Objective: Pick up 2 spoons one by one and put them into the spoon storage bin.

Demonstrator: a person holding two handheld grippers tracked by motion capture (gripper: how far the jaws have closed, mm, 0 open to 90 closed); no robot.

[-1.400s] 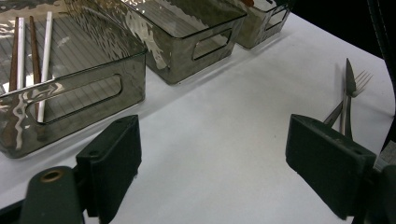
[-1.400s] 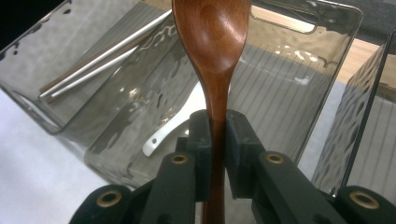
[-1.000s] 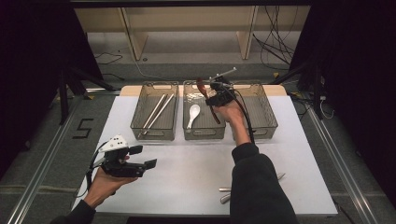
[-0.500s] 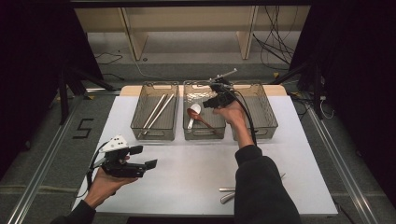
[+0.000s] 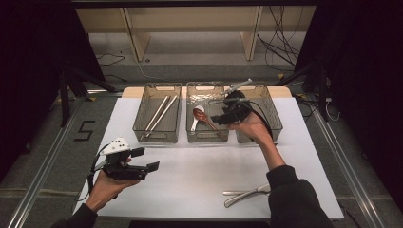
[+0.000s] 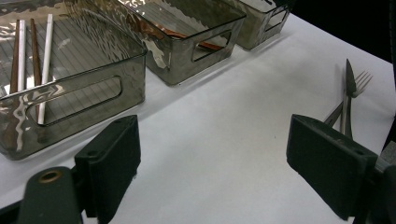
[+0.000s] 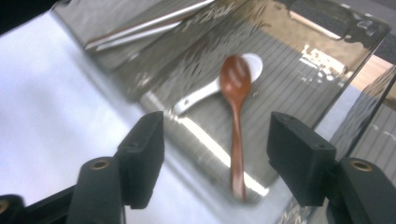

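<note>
Sorting cutlery into bins, by the look of it. Right gripper [image 5: 221,118] hovering above the middle bin [image 5: 206,139], fingers spread wide and holding nothing. Brown spoon [image 5: 205,118] lying free inside that bin, bowl resting across the white spoon [image 5: 195,121], handle running back toward the right hand. Left gripper [image 5: 145,159] low over the near left of the surface [image 5: 190,171], fingers likewise apart and empty. Fork and knife [image 5: 244,194] left on the surface near its front edge, just beside the right sleeve, long axes roughly across the table; probably next to collect, and nearer the right arm than the left. From the right gripper view: spoon [image 7: 236,102] centred between the open fingers but well below them, somewhat blurred. From the left gripper view: fork [image 6: 357,81] tines pointing away, blade of the knife [image 6: 348,93] crossing it, both off toward one finger rather than between the two. Chopsticks [image 5: 159,114] in the left bin [image 5: 156,137].
</note>
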